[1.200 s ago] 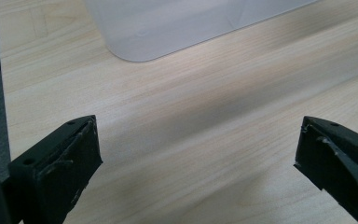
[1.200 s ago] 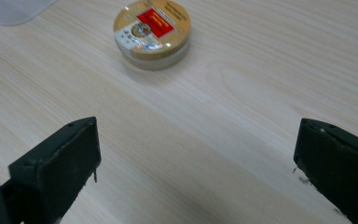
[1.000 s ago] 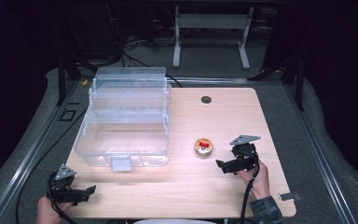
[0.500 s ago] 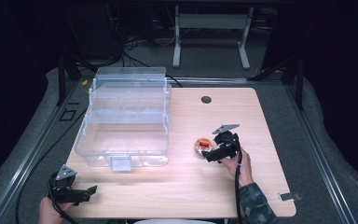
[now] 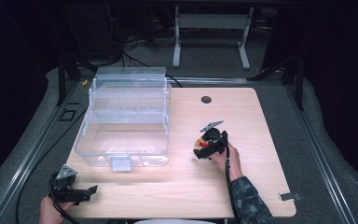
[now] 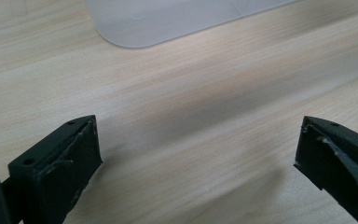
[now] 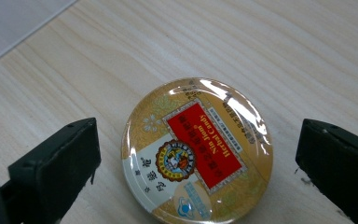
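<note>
Right tongs (image 7: 198,161), tilted steeply down from the hand, gape released around the candy tin (image 7: 197,150) on the worktop (image 5: 261,121); left tongs (image 6: 198,154) lie low, released.

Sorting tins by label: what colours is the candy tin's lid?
Gold tin with a red label panel and white patch, best in the right gripper view.

My right gripper (image 5: 204,150) is black with a grey three-cornered plate, black cable, and my sleeve (image 5: 248,201) is camouflage-patterned.

My overhead cam looks down the pale wooden table (image 5: 270,121); my jaw cams hover close above that same tabletop.
</note>
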Demonstrator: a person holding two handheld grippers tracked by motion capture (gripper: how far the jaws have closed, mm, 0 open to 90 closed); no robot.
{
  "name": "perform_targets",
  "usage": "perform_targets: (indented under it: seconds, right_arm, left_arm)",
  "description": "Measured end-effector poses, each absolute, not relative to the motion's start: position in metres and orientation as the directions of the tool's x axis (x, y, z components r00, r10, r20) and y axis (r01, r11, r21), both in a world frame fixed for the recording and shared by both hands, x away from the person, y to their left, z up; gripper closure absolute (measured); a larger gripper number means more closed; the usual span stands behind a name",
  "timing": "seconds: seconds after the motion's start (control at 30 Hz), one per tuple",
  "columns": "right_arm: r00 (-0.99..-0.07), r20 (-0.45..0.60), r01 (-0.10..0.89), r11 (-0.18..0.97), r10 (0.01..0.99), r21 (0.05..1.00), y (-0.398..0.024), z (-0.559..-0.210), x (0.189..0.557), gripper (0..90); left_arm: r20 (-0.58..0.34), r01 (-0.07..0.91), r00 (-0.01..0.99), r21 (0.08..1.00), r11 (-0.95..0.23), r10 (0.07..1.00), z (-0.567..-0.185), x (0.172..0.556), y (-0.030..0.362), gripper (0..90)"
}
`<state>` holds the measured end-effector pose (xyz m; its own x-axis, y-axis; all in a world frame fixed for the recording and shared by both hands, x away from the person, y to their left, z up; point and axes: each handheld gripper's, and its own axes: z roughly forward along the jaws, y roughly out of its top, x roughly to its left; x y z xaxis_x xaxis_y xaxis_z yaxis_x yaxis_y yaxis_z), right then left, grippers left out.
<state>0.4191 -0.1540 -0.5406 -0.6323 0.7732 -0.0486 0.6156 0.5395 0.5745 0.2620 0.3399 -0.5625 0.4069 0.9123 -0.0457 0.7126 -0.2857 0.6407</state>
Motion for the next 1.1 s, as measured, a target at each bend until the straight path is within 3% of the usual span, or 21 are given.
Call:
perform_targets:
  seconds: [0.07,0.2,0.43,0.57,0.63,1.1]
  right_arm:
    - [-0.63,-0.076,0.628,0.565,0.773,0.536,-0.1507,-0.5416,0.4202,4.2]
    - [-0.651,-0.012,0.605,0.529,0.759,0.596,-0.1524,-0.5465,0.4231,14.1]
    - [-0.632,-0.075,0.638,0.572,0.771,0.515,-0.1514,-0.5424,0.4219,18.8]
    - [-0.633,-0.077,0.638,0.575,0.771,0.511,-0.1507,-0.5427,0.4228,19.2]
    - [-0.646,-0.026,0.622,0.546,0.763,0.561,-0.1506,-0.5472,0.4248,19.5]
    - [-0.65,-0.05,0.627,0.572,0.758,0.53,-0.1511,-0.5372,0.4235,19.8]
  left_arm:
    - [-0.039,0.713,0.411,0.637,-0.294,0.911,-0.5636,0.2623,0.3384,0.0]
    - [-0.041,0.711,0.406,0.641,-0.288,0.913,-0.5634,0.2623,0.339,0.0]
    - [-0.036,0.714,0.405,0.637,-0.291,0.914,-0.5635,0.2621,0.3395,0.0]
    - [-0.037,0.716,0.405,0.634,-0.291,0.914,-0.5637,0.2625,0.3394,0.0]
    - [-0.04,0.717,0.405,0.634,-0.291,0.913,-0.5643,0.2627,0.3389,0.0]
    - [-0.026,0.714,0.409,0.631,-0.303,0.912,-0.5605,0.2622,0.3381,0.0]
